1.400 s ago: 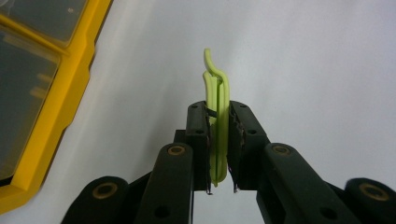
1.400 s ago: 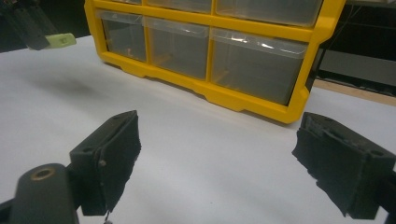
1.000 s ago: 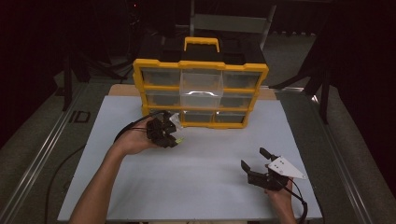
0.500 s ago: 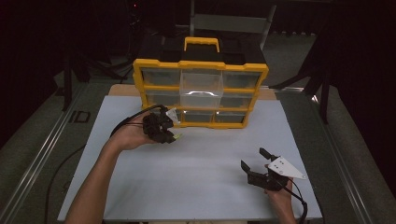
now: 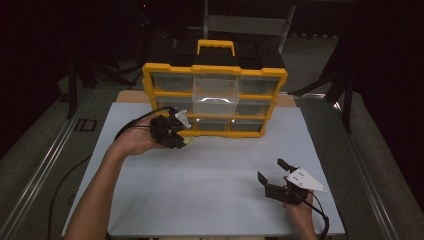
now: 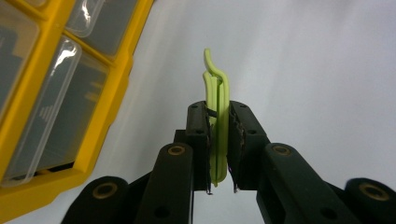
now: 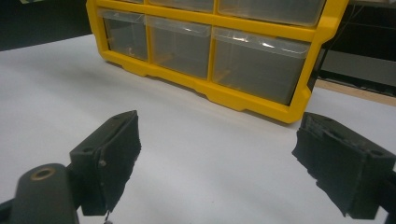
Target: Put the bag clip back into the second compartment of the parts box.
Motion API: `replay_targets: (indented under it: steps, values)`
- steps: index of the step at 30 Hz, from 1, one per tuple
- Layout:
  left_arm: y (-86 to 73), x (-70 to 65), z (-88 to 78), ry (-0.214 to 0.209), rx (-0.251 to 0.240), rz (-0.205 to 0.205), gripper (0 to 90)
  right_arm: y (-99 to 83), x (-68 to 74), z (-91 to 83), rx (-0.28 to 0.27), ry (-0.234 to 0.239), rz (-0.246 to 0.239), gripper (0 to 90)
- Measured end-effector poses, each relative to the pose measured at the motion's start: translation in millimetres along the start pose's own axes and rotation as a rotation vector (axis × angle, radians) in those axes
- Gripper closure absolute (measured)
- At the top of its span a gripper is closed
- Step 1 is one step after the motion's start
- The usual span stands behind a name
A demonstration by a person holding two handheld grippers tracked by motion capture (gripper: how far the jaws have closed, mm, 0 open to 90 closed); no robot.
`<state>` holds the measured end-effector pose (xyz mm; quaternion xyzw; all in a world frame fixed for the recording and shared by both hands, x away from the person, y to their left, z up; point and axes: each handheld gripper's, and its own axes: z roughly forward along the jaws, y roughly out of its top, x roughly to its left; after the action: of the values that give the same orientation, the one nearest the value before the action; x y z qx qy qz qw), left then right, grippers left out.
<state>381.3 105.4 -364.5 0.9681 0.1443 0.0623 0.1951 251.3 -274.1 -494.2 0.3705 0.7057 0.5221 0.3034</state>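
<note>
Lime-green plastic, a slim clip-like piece (image 6: pixel 217 122), was clamped upright between the pads of the left gripper (image 6: pixel 218 140), which was held above the white table (image 5: pixel 215 165) just in front of the yellow drawer organizer (image 5: pixel 215 100). One clear drawer (image 5: pixel 215 94) in the organizer's middle column was seen pulled out. Well apart, near the table's front edge, the right gripper (image 7: pixel 215 158) was held with its jaws spread wide and nothing between them.

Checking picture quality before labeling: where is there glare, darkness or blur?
High view: dark surroundings, glare on the organizer's clear middle drawer. Left gripper view: green clip sharp, drawer fronts glinting. Right gripper view: near jaws soft, organizer fairly sharp.
</note>
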Motion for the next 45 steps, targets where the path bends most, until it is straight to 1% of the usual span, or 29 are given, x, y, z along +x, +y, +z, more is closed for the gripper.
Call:
replay_targets:
  steps: [6, 7, 8, 9, 14, 15, 18, 21, 24, 29, 31, 34, 37, 38, 40, 45]
  values:
    - [0.4, 5.4, -6.8, -0.002, 0.000, 0.001, 80.7, -0.1, 0.0, 0.3, 0.001, 0.000, -0.003, 13.7]
    - [0.5, 7.4, -8.3, 0.006, -0.001, 0.009, 80.7, -0.1, 0.1, 0.3, 0.001, -0.001, -0.003, 13.7]
    - [0.5, 8.3, -9.2, 0.000, -0.005, 0.001, 80.7, -0.1, 0.1, 0.3, 0.002, -0.001, -0.002, 13.7]
    - [0.6, 9.8, -10.3, -0.004, -0.009, 0.001, 80.7, -0.2, 0.1, 0.4, 0.002, -0.002, -0.004, 13.8]
    - [2.4, 14.8, -15.2, 0.001, -0.003, 0.007, 80.7, -0.3, 0.2, 0.5, 0.004, -0.001, -0.005, 13.8]
    - [3.0, 15.1, -16.1, 0.001, -0.002, 0.005, 80.7, -0.3, 0.0, 0.5, 0.005, -0.001, -0.007, 13.8]
    - [5.3, 14.6, -18.0, 0.000, -0.004, 0.018, 80.7, -0.3, -0.1, 0.5, 0.004, -0.001, -0.008, 13.8]
    - [7.1, 14.4, -18.9, 0.006, 0.003, 0.026, 80.7, -0.3, 0.0, 0.6, 0.006, -0.002, -0.009, 13.8]
    - [8.3, 14.8, -21.2, 0.005, -0.012, 0.021, 80.7, -0.3, 0.3, 0.6, 0.007, -0.003, -0.010, 13.8]
    - [10.0, 14.9, -23.5, 0.007, -0.014, 0.025, 80.7, -0.2, 0.3, 0.4, 0.006, -0.002, -0.008, 13.8]
    - [10.9, 16.2, -26.6, 0.007, -0.022, 0.023, 80.7, -0.2, 0.1, 0.5, 0.006, -0.003, -0.009, 13.8]
    - [12.1, 17.1, -30.5, 0.011, -0.023, 0.040, 80.7, -0.2, 0.1, 0.6, 0.005, -0.001, -0.009, 13.8]
    - [13.3, 17.3, -35.5, 0.001, -0.029, 0.030, 80.7, -0.3, 0.1, 0.7, 0.006, -0.002, -0.009, 13.8]
    - [13.9, 17.4, -37.4, 0.001, -0.029, 0.035, 80.7, -0.3, 0.1, 0.6, 0.007, -0.002, -0.009, 13.8]
    - [14.5, 17.5, -39.6, 0.005, -0.029, 0.037, 80.7, -0.3, 0.1, 0.6, 0.007, -0.002, -0.008, 13.8]
    - [14.9, 19.6, -51.9, 0.020, -0.034, 0.037, 80.7, -0.4, 0.4, 0.6, 0.007, -0.002, -0.008, 13.8]
